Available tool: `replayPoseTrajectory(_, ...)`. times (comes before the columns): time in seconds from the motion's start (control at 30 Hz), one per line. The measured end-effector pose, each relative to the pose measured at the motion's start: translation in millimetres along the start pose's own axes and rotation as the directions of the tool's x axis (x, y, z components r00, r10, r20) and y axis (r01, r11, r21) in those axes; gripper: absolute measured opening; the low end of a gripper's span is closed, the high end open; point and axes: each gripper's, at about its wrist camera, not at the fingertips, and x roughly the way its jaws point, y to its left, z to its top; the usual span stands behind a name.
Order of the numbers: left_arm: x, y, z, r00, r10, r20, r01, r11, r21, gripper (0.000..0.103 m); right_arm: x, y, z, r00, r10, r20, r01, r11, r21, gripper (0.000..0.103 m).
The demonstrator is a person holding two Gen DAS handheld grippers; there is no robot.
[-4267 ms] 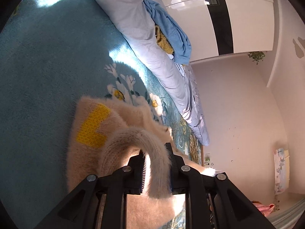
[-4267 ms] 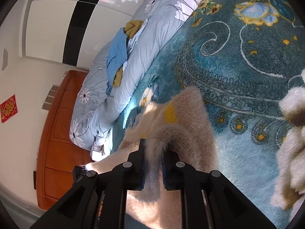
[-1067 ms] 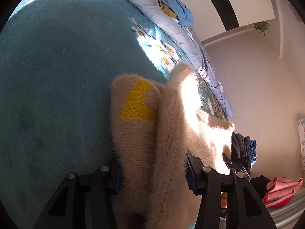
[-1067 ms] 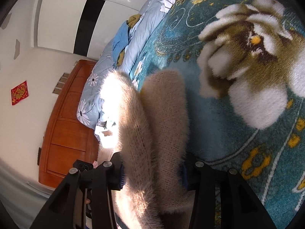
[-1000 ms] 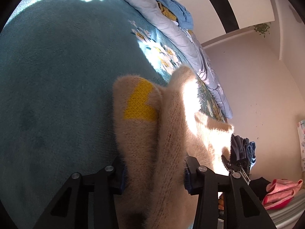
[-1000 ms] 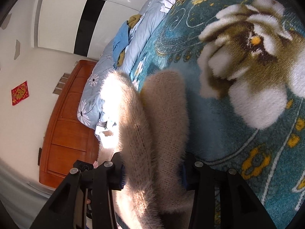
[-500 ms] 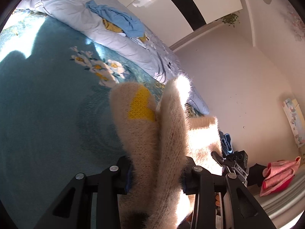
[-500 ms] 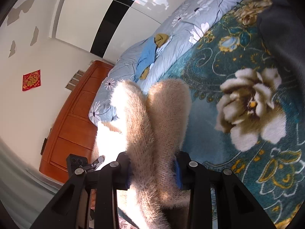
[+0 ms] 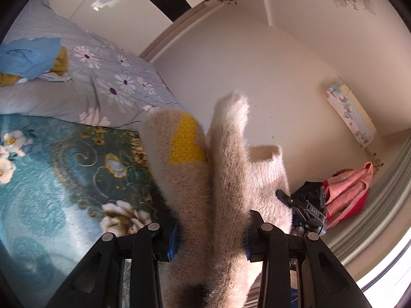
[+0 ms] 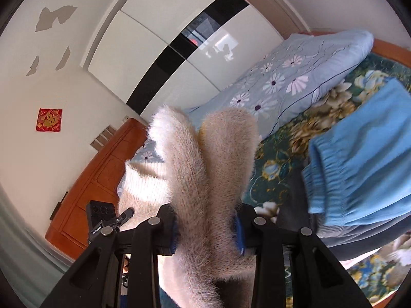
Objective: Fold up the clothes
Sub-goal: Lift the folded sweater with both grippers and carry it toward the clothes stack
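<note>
Bed w/ teal floral blanket [image 9: 38, 179] fills the lower left of the left wrist view; same blanket shows at right in the right wrist view. Pale blue daisy-print duvet [image 9: 84, 87] lies bunched along its far edge, next to the white wardrobe [image 10: 154, 51] w/ a black stripe. Orange-brown wooden headboard [image 10: 97, 177] sits at left in the right wrist view.

Fluffy beige sweater [image 9: 200, 184], folded into a thick bundle w/ a yellow patch on one side, is held up off the bed btwn both tools. Left gripper [image 9: 209, 241] is clamped on its doubled edge, fabric filling the gap btwn the blue pads. Right gripper [image 10: 206, 231] is clamped on the sweater's other end the same way, pads pressed into the fuzz.

Light blue garment [image 10: 359, 159] w/ a ribbed cuff lies on the blanket at right of the right gripper, on top of a dark grey one [image 10: 346, 241]. Blue and mustard clothes [image 9: 30, 59] lie piled on the duvet. Pink cloth [image 9: 346, 192] sits at far right, left wrist view. Small red square decoration [image 10: 49, 119] hangs on the wall.
</note>
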Motion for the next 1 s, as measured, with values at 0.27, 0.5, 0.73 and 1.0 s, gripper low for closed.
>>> replayPoseTrajectory(0.27, 112.2, -67.7, 24.0, 0.988, -0.104, -0.111, 0.112, 0.992, 0.065, 0.039, -88.2, -61.8, 43.7, 0.988, -0.146, 0.059, 0.140, 0.986, 0.089, 0.035)
replayPoseTrajectory(0.5, 172.7, -85.3, 21.4, 0.983, -0.143, -0.114, 0.148, 0.988, 0.041, 0.039, -122.2, -117.5, 78.0, 0.969, -0.238, 0.060, 0.229, 0.964, 0.135, 0.035)
replayPoseTrajectory(0.73, 198.2, -72.4, 1.1, 0.988, -0.138, -0.070, 0.141, 0.990, 0.031, 0.039, -119.2, -155.9, 110.6, 0.971, -0.224, 0.086, 0.212, 0.969, 0.129, 0.035)
replayPoseTrajectory(1.0, 212.3, -36.7, -21.8, 0.992, -0.089, -0.090, 0.093, 0.995, 0.038, 0.040, -90.3, -227.6, 93.4, 0.974, -0.222, 0.048, 0.206, 0.952, 0.227, 0.035)
